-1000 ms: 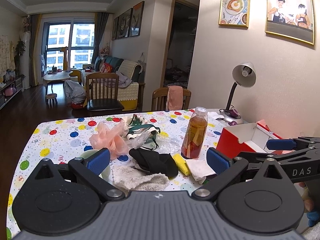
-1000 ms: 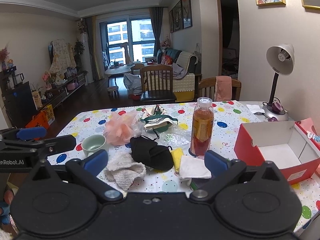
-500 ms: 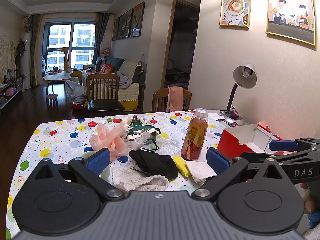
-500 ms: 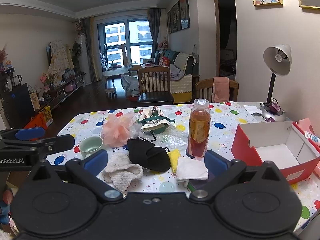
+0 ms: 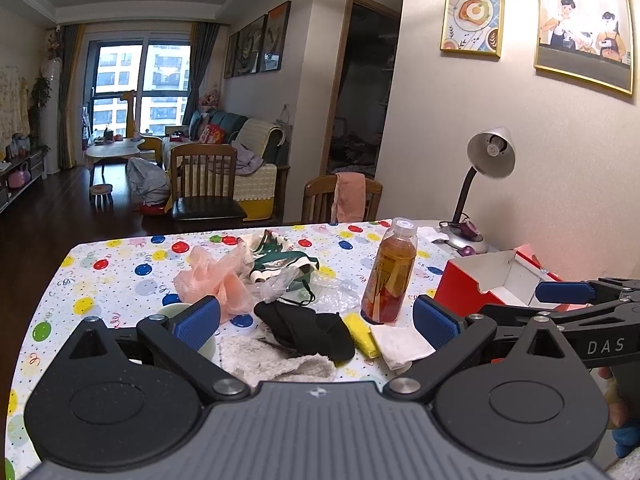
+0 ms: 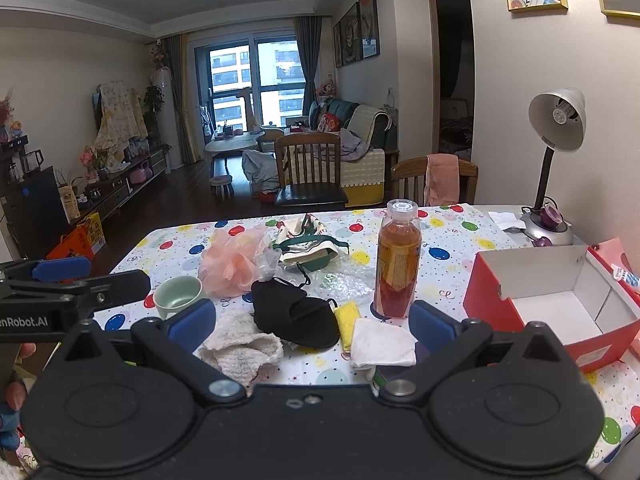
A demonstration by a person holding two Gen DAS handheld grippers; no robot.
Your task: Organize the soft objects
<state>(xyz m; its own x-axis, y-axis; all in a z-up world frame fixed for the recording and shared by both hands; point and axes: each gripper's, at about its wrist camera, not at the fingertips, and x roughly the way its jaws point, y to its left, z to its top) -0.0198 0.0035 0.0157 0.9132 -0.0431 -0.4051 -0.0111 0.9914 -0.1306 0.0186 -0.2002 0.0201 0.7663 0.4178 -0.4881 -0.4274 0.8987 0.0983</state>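
Table (image 6: 452,236) with balloon-print cloth, clutter mid-near. Red box (image 6: 560,304) at right, open, empty: likely bin. Soft pile left of bottle (image 6: 398,264): pink mesh puff (image 6: 228,264), black mask (image 6: 296,316), grey towel (image 6: 240,348), white cloth (image 6: 380,342). Left gripper (image 5: 316,318) and right gripper (image 6: 312,320) spread wide, empty, hovering near edge. Step: nothing picked yet. Next, probably: descend on nearest cloth, pinch, carry right to box.
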